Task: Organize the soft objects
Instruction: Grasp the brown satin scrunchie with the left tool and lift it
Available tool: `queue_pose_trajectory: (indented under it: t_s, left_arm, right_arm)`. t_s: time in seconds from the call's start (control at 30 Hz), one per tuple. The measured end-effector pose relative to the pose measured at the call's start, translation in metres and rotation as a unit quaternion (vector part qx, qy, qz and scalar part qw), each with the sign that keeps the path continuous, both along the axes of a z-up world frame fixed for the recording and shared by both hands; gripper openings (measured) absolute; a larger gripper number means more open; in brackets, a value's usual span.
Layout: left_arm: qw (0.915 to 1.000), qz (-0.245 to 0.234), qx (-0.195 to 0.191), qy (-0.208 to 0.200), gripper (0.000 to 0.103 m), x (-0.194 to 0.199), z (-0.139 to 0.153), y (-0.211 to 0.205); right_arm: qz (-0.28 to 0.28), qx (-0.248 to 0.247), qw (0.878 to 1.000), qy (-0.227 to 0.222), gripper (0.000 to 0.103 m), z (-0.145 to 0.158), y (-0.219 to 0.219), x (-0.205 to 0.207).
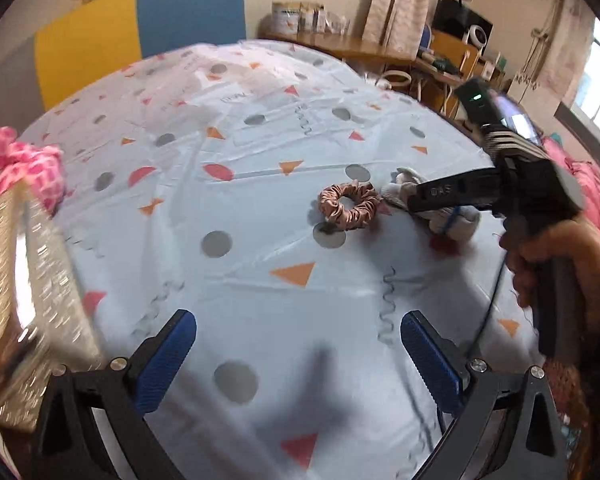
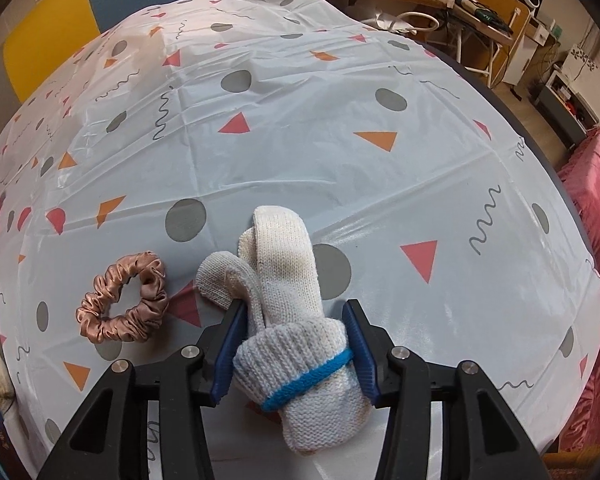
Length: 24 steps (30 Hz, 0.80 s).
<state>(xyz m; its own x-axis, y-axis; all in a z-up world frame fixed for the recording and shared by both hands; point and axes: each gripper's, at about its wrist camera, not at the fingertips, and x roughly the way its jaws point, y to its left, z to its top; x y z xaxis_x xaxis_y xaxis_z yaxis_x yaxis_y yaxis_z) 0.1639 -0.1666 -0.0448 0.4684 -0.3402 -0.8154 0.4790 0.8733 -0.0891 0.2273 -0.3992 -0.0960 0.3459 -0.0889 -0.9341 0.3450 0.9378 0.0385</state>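
Observation:
A white knit glove [image 2: 288,312] with a blue cuff stripe lies on the patterned tablecloth [image 2: 340,168]. My right gripper [image 2: 296,320] has its blue pads on both sides of the glove's cuff, closed on it. The glove also shows in the left wrist view [image 1: 452,216], partly hidden by the right gripper [image 1: 412,200]. A pink-brown satin scrunchie [image 2: 124,300] lies just left of the glove; it also shows in the left wrist view [image 1: 350,204]. My left gripper [image 1: 298,344] is open and empty above the cloth, well short of the scrunchie.
A shiny gold woven basket [image 1: 24,304] stands at the left edge with a pink-and-white cloth [image 1: 24,168] behind it. A yellow and blue chair [image 1: 140,28] stands behind the table. Pink bedding [image 2: 596,240] lies to the right.

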Motion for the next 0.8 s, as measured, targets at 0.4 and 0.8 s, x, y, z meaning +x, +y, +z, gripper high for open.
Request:
queue_pose_trajectory:
  t_s: [0.4,0.8]
  left_arm:
    - [0.9987,-0.028,0.042,0.004,0.102,0.062,-0.018,-0.069]
    - [0.9946,-0.06,0.083,0.02,0.083,0.101,-0.042,-0.114]
  right_arm:
    - [-0.028,0.022,0.999,0.0,0.05,-0.002,-0.017,0.003]
    - [-0.035,0.03,0.999,0.001,0.05,-0.002,-0.028,0.001]
